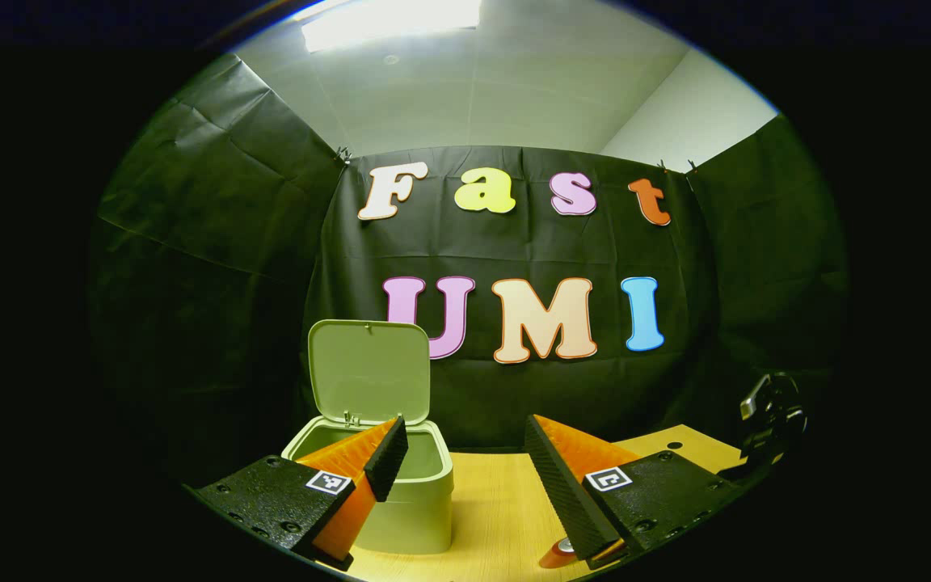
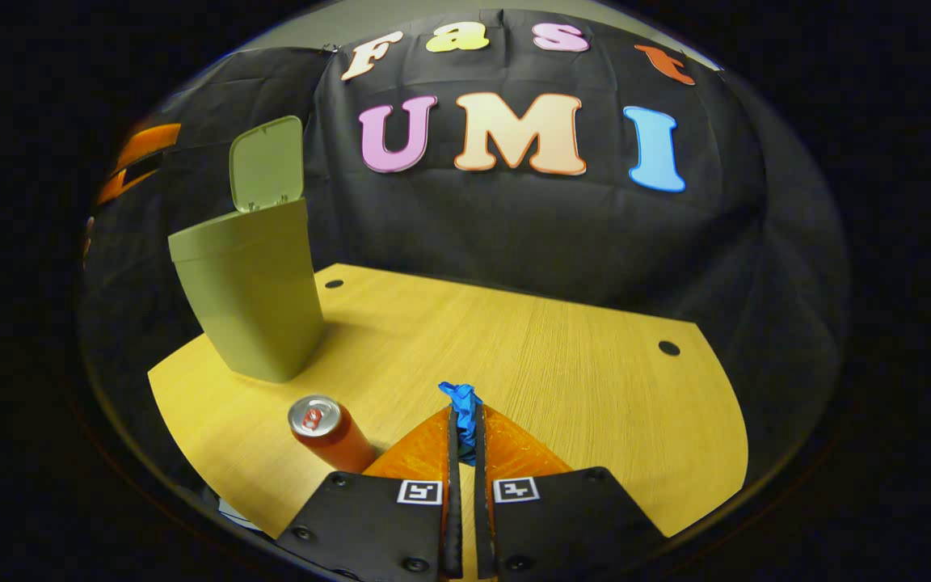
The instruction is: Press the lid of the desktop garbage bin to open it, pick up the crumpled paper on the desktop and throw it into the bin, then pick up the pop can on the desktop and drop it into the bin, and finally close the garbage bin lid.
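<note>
Paper (image 2: 463, 404) sits pinched in the closed right claw (image 2: 465, 420); left claw (image 1: 465, 453) gapes empty. Next: carry it left over the open bin (image 2: 251, 299).

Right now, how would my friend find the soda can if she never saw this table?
Look at the wooden table with the green bin standing on it, lid up. In front of the bin, nearer the right tool, stands the pop can. It is the only round, red thing with a shiny silver top.
</note>
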### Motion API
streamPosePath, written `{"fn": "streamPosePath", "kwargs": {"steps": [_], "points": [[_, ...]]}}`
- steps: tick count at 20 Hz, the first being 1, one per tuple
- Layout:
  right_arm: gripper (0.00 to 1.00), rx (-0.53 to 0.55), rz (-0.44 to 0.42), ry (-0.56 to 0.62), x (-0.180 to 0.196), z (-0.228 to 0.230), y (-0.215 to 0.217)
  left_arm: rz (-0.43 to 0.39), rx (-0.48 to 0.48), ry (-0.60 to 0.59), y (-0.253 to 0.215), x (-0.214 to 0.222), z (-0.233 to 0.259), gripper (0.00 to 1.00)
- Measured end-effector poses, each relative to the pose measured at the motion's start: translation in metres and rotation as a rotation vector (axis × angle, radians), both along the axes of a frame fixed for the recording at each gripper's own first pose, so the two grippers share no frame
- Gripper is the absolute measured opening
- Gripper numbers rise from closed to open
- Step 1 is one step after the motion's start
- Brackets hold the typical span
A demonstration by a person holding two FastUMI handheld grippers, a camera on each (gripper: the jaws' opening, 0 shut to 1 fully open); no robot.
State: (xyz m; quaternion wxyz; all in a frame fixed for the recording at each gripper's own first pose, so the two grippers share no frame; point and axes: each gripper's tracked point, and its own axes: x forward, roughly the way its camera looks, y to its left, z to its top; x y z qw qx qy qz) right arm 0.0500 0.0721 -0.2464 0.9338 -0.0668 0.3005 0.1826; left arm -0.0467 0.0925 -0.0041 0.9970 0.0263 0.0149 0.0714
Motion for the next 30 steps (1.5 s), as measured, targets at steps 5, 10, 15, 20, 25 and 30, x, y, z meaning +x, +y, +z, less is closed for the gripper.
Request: {"fn": "streamPosePath", "kwargs": {"steps": [5,10,15,20,25,30], "points": [[0.08,0.058,0.041,-0.194,0.036,0.087,0.035,0.008,-0.006,0.015,0.009,0.002,-0.008,0.89],[0.08,0.106,0.097,-0.337,0.062,0.150,0.087,0.029,-0.014,0.028,0.031,0.003,-0.016,0.92],[0.08,0.122,0.147,-0.405,0.078,0.174,0.143,0.048,-0.007,0.044,0.060,0.004,-0.024,0.92],[0.10,0.177,0.222,-0.405,0.081,0.182,0.217,0.065,0.026,0.072,0.093,0.000,-0.035,0.89],[0.10,0.200,0.308,-0.417,0.073,0.183,0.285,0.089,0.043,0.101,0.131,-0.007,-0.042,0.89],[0.10,0.203,0.356,-0.374,0.068,0.168,0.333,0.125,0.053,0.125,0.166,-0.019,-0.049,0.89]]}}
